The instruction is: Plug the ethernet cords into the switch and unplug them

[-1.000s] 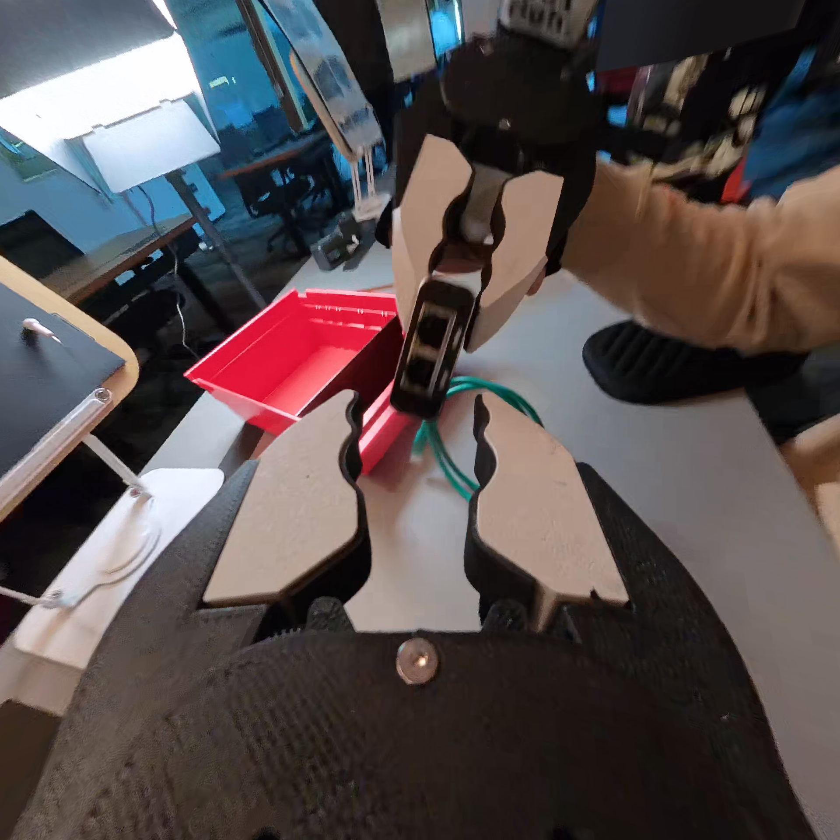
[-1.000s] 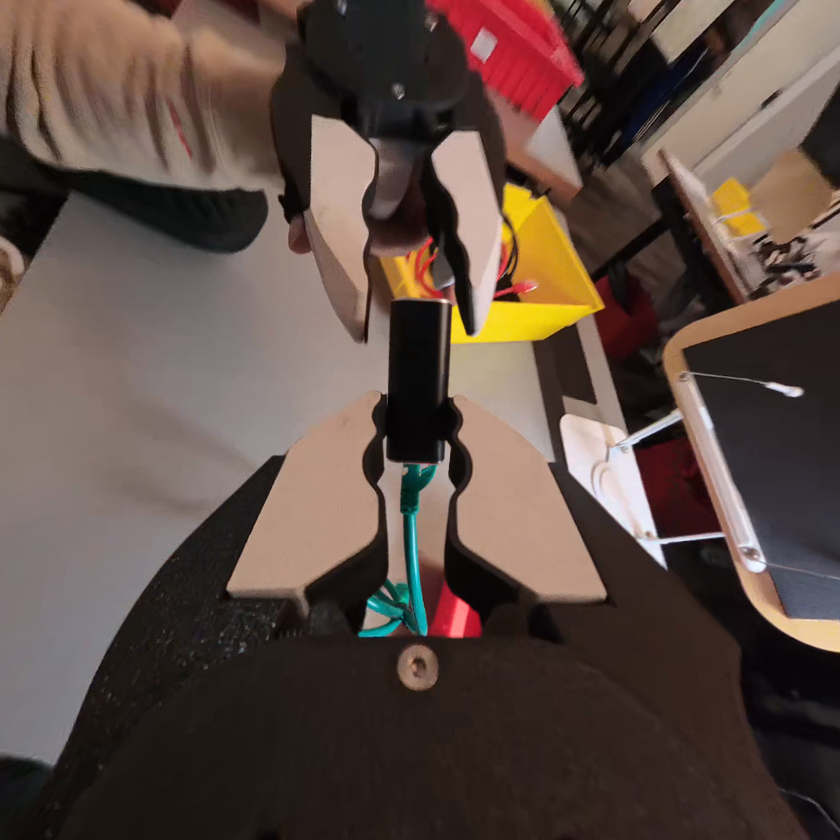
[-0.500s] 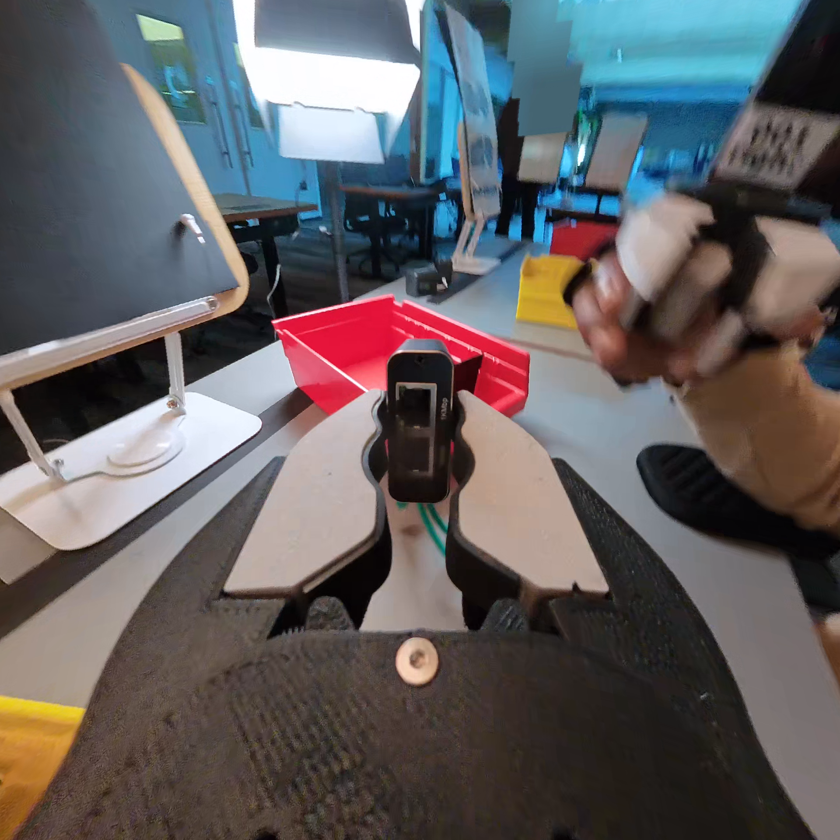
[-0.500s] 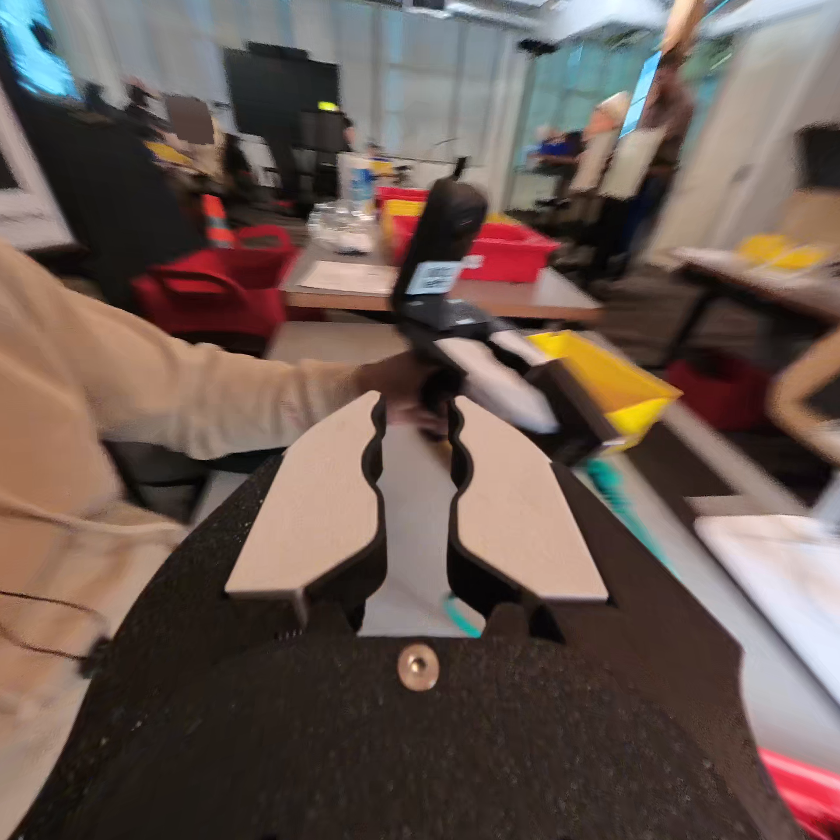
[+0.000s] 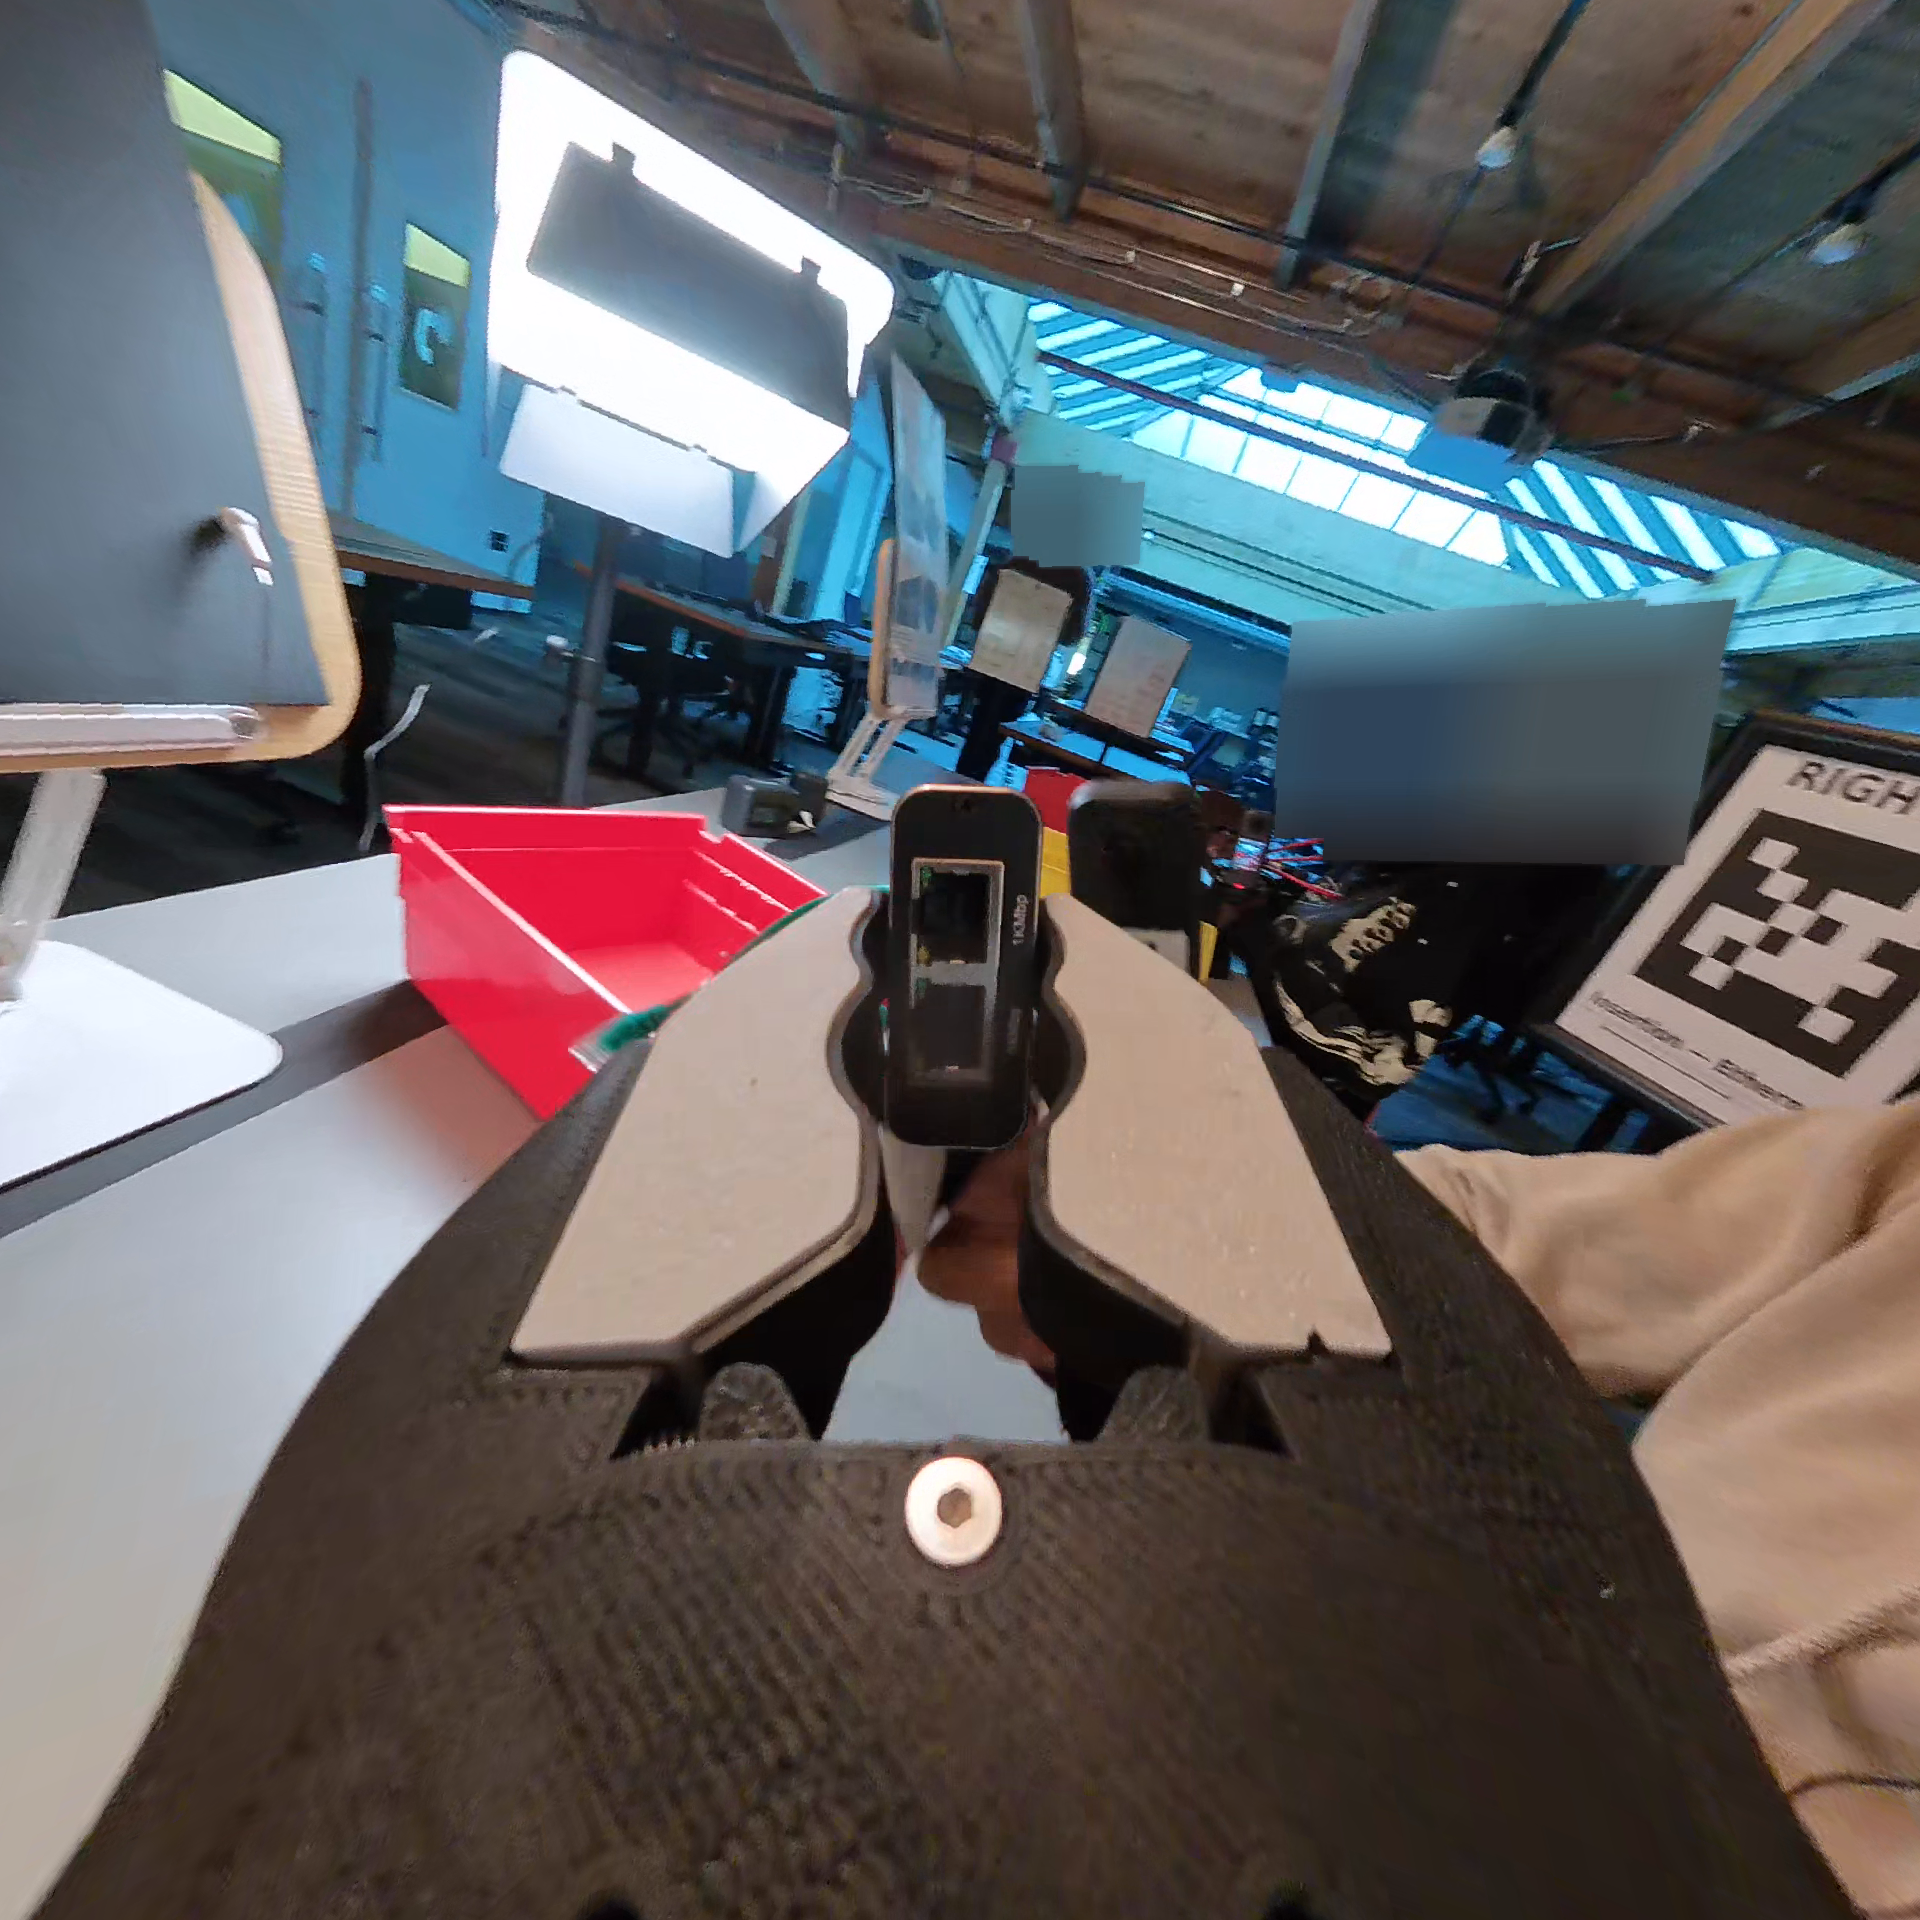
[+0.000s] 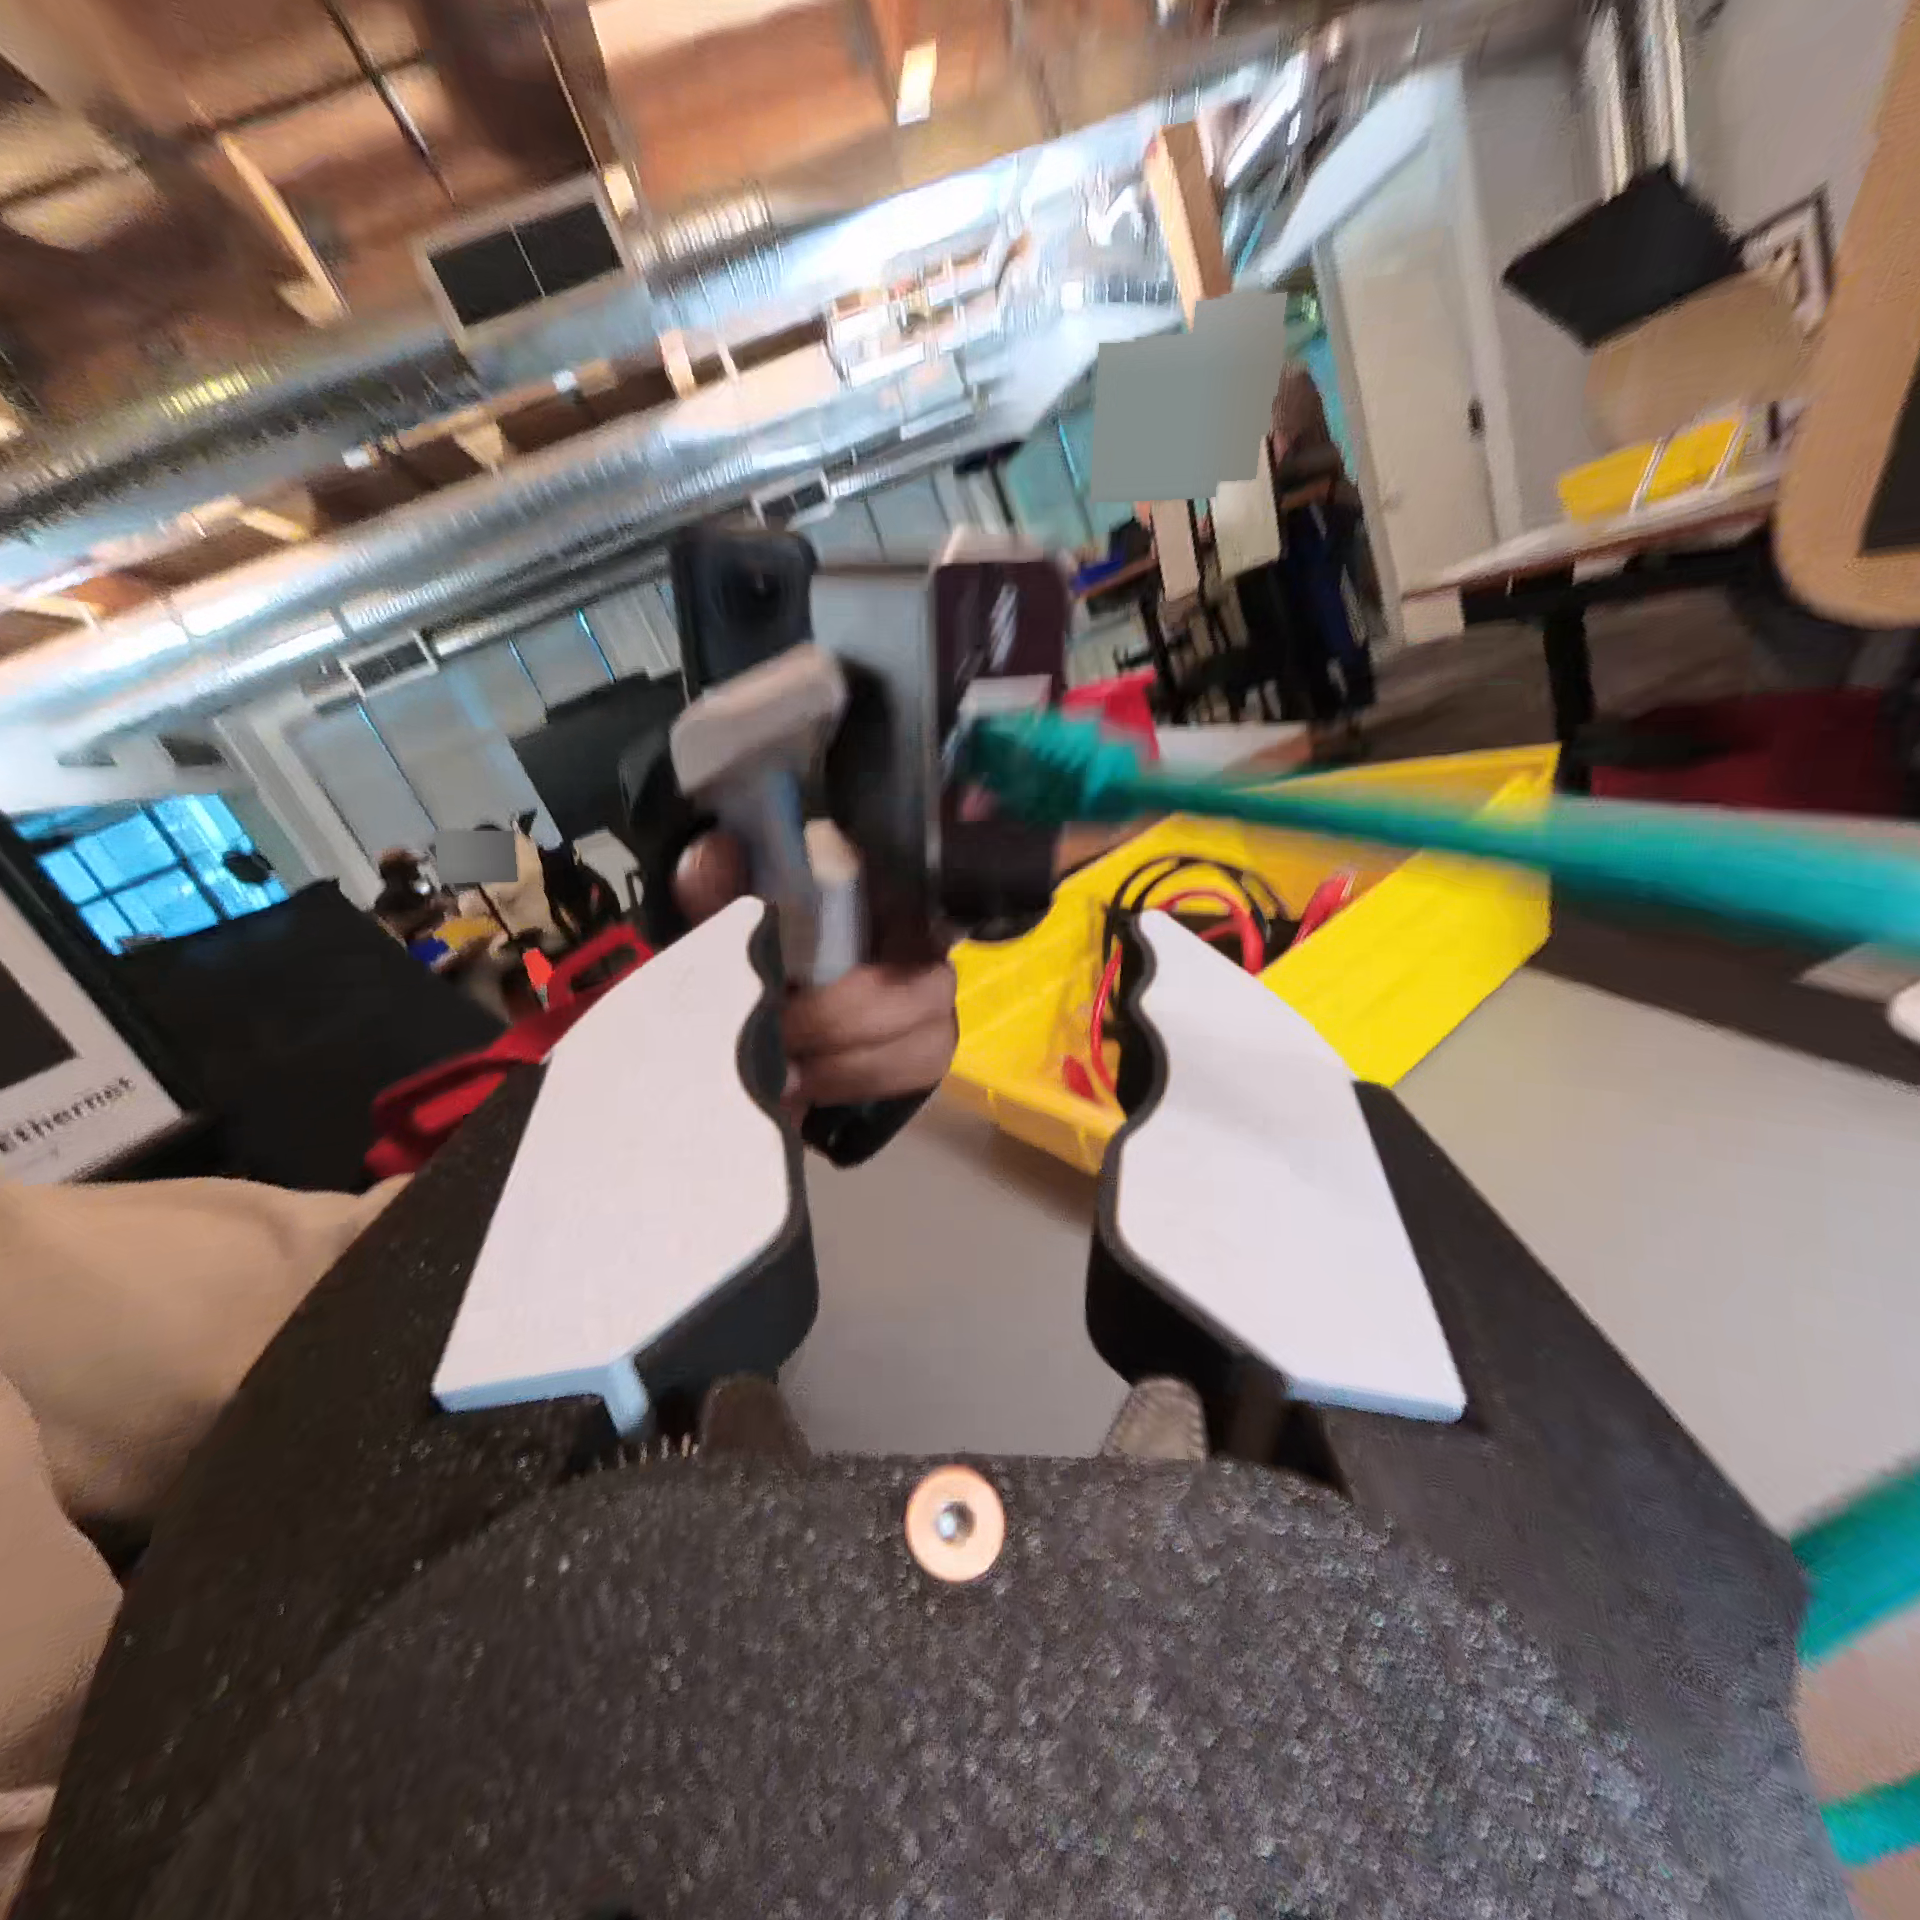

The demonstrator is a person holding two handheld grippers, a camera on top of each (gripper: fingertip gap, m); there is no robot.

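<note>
A: Status of the left tongs (image 5: 961, 1023)?

B: Clamped on the black ethernet switch (image 5: 964, 961), held upright above the grey surface (image 5: 260, 1247), with its two stacked ports facing the camera. Both ports appear vacant.

A: And the right tongs (image 6: 951, 1023)?

B: Spread apart, holding nothing. The green ethernet cord (image 6: 1299, 805) crosses above and beyond them, its plug (image 6: 1023, 764) near the switch.

A: Procedure for this step?

B: Keep the switch steady. Grip the cord close behind the plug, align plug with port, then press straight in.

A: Farther off?

B: A red bin (image 5: 582, 935) on the surface in the left view; a yellow bin (image 6: 1351, 945) of red and black leads in the right.

A: Limitations?

B: The right view is motion-blurred, so plug latch orientation cannot be determined. The cord's far end is cut off.
</note>
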